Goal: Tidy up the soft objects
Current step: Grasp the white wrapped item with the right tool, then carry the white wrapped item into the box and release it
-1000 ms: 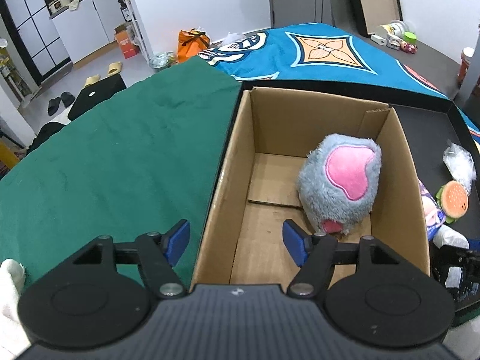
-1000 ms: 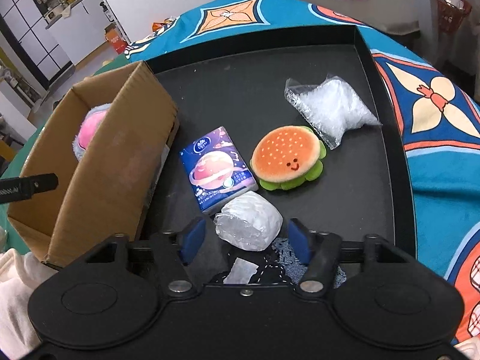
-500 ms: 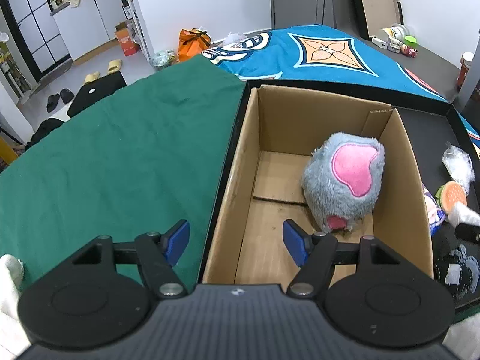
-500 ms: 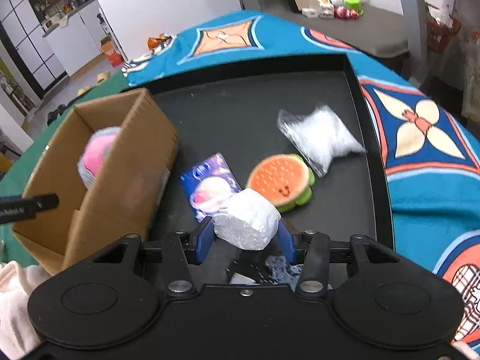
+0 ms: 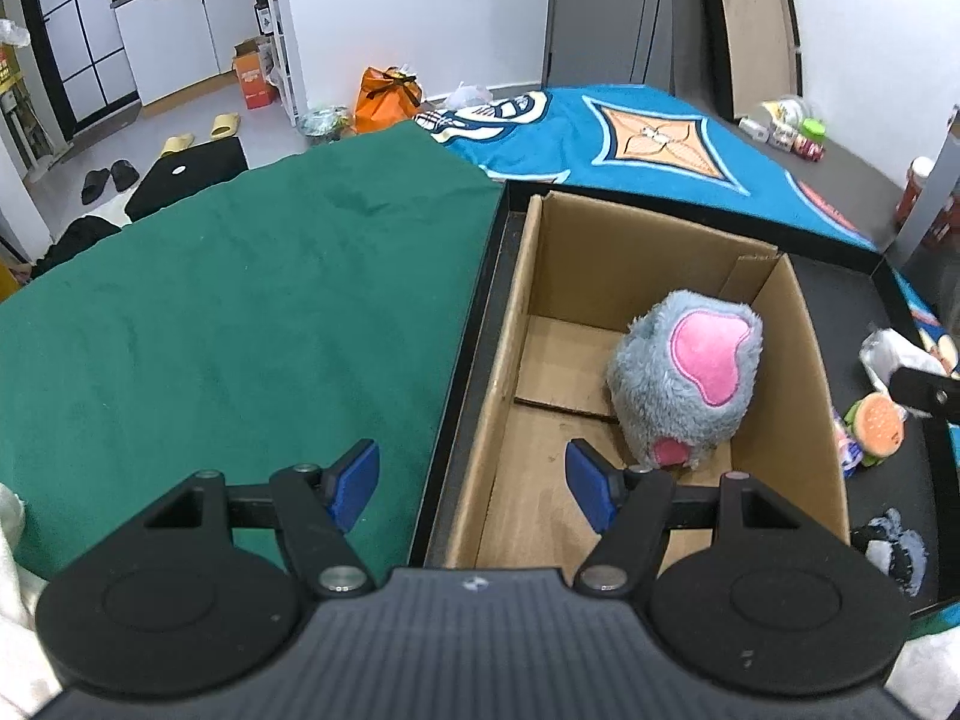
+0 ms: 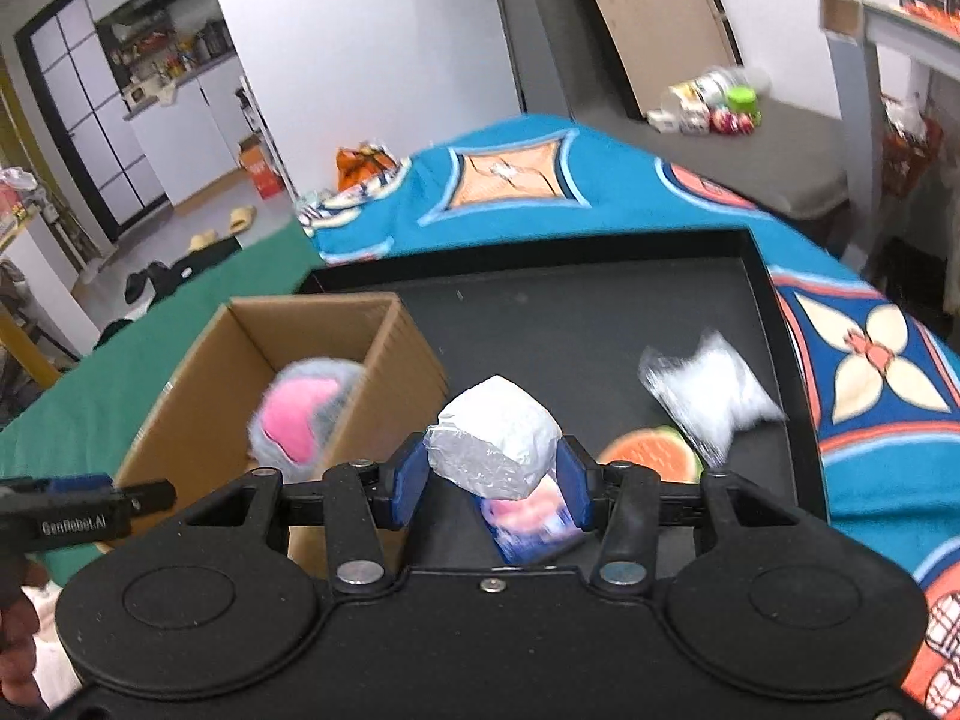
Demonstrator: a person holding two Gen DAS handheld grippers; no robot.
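White-wrapped soft bundle (image 6: 492, 435) sits clamped in the right gripper (image 6: 489, 483) jaws, lifted above the black tray (image 6: 600, 312). At ten o'clock, a cardboard box (image 6: 396, 336) holds a grey-and-pink plush (image 5: 690, 378). Left gripper (image 5: 474, 480) jaws gape wide, empty, straddling the box's near wall.

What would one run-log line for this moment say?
right gripper: shut on white wrapped bundle, above tray | left gripper: open, empty | cardboard box: grey plush inside
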